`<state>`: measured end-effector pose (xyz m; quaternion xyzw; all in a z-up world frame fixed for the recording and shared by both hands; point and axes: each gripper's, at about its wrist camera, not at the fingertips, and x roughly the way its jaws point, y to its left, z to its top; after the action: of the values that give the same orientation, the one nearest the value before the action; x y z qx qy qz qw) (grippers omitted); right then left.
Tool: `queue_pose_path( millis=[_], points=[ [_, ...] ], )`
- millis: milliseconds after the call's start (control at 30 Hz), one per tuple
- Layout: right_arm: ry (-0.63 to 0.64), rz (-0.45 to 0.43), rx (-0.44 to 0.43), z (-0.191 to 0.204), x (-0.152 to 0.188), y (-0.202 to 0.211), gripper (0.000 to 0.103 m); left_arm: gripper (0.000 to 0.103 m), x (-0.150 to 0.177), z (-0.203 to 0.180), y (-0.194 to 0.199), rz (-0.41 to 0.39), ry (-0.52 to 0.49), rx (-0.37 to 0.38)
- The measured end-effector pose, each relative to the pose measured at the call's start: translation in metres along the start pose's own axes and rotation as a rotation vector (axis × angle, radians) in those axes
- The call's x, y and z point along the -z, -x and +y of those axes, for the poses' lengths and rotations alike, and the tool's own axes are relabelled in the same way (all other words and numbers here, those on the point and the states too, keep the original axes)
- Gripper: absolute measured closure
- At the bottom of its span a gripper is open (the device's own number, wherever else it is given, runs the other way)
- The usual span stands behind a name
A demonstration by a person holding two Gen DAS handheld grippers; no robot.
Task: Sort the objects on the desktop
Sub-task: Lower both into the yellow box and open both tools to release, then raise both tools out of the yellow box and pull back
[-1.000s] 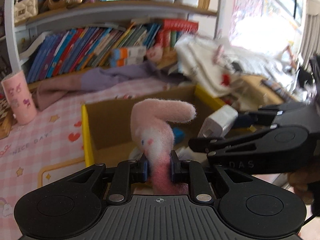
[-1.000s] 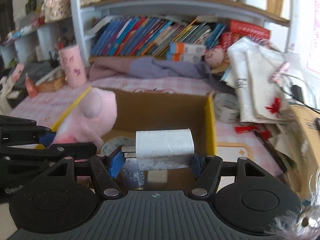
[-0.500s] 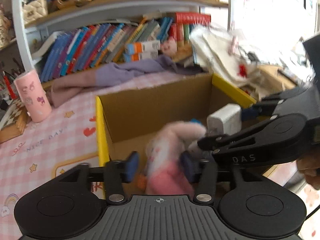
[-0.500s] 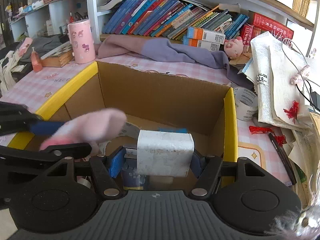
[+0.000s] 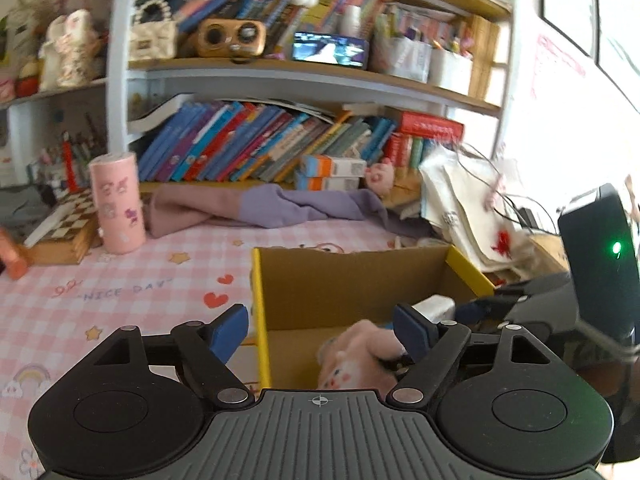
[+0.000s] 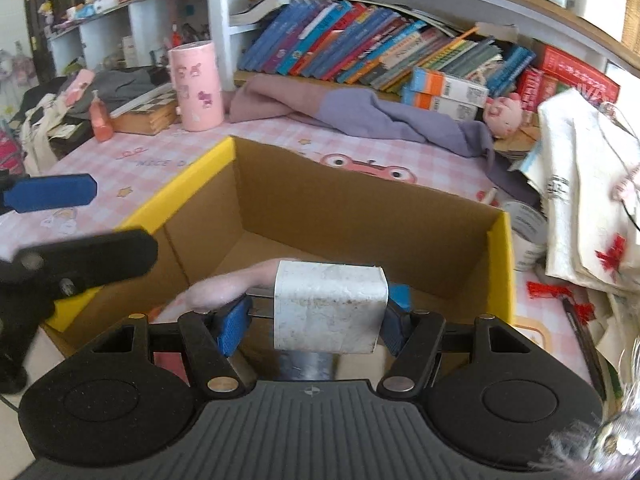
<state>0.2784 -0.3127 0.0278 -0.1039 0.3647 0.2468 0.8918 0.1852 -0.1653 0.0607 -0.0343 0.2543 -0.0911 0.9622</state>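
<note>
From the left wrist view, the left tool [image 5: 322, 330] stands wide, its jaws just having been opening, and nothing is pinched between the blue pads; the pink plush toy [image 5: 354, 354] lies loose inside the cardboard box [image 5: 360, 276], low against the near wall, just beside the tool's right pad. The box sits on the pink checked worktop [image 5: 132, 292] toward its near edge, with the pink cup [image 5: 117, 202] far off by the back-left corner. The white charger [image 5: 434, 305] peeks in from the right, carried by the other tool. Over to the right wrist view: the right tool [image 6: 314, 316] is half closed and clamped on that white charger [image 6: 330, 306], holding it over the open box [image 6: 360, 204], above the plush [image 6: 230, 286] on the box floor. The risk here, I'd say, is the charger: it looks smooth and blocky, gripped end to end with its prongs against one pad, so a tilt could let it slip early or land on the yellow rim [image 6: 502, 264] instead of inside. The left tool [image 6: 52, 194] also hangs close at the box's left edge, so a crossing move might knock the two together. The count: one box, one plush in it, one charger in the grip, two tools, one pink cup.
</note>
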Motion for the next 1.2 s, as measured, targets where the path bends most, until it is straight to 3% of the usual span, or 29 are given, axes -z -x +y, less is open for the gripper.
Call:
queue_pose_path(
  millis=[367, 500, 800, 1200],
  points=[
    [0.104, 0.037, -0.038, 0.03, -0.011, -0.024, 0.038, 0.021, 0.011, 0.007, 0.013, 0.018, 0.032, -0.06],
    [0.071, 0.004, -0.036, 0.024, -0.015, -0.018, 0.026, 0.02, 0.012, 0.011, 0.016, 0.02, 0.045, -0.077],
    [0.004, -0.064, -0.001, 0.017, -0.006, 0.009, 0.026, 0.02, 0.017, 0.016, 0.03, 0.01, 0.06, -0.083],
    [-0.146, -0.147, 0.123, 0.024, 0.025, 0.058, 0.026, 0.012, 0.032, 0.032, 0.064, 0.001, 0.042, -0.118]
  ],
)
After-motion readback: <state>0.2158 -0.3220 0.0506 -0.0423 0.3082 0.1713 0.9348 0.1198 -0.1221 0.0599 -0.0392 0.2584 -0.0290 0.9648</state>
